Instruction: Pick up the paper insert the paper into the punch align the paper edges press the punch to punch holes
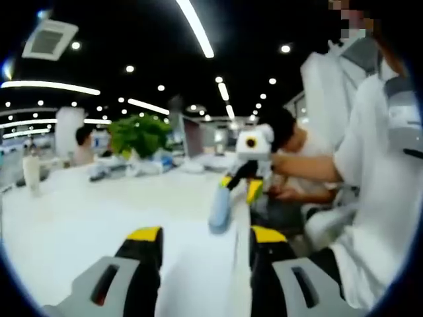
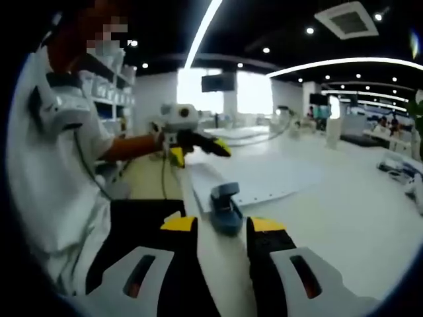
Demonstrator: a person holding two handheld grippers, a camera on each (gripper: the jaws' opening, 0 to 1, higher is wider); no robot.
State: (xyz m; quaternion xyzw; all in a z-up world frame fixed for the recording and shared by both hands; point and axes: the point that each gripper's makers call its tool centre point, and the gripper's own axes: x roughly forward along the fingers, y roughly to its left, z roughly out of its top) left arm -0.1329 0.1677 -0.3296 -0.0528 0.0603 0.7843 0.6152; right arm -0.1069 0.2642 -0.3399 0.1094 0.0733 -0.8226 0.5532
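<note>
A blue-grey hole punch (image 2: pixel 226 208) sits on the white table at the near edge of a white paper sheet (image 2: pixel 264 173); small dots run along that edge. My right gripper (image 2: pixel 223 224) stands open just short of the punch, nothing between its fingers. My left gripper (image 2: pixel 198 152) hovers open over the sheet's far left corner. In the left gripper view the punch (image 1: pixel 220 208) stands upright ahead of my open left gripper (image 1: pixel 206 234), with the open right gripper (image 1: pixel 240 185) right behind it. I cannot tell whether the sheet lies inside the punch slot.
A person in a white shirt (image 2: pixel 59 172) sits at the table edge (image 1: pixel 233 264). A green plant (image 1: pixel 139 135) and small items stand at the table's far end. Another seated person (image 1: pixel 291 135) is behind the right gripper.
</note>
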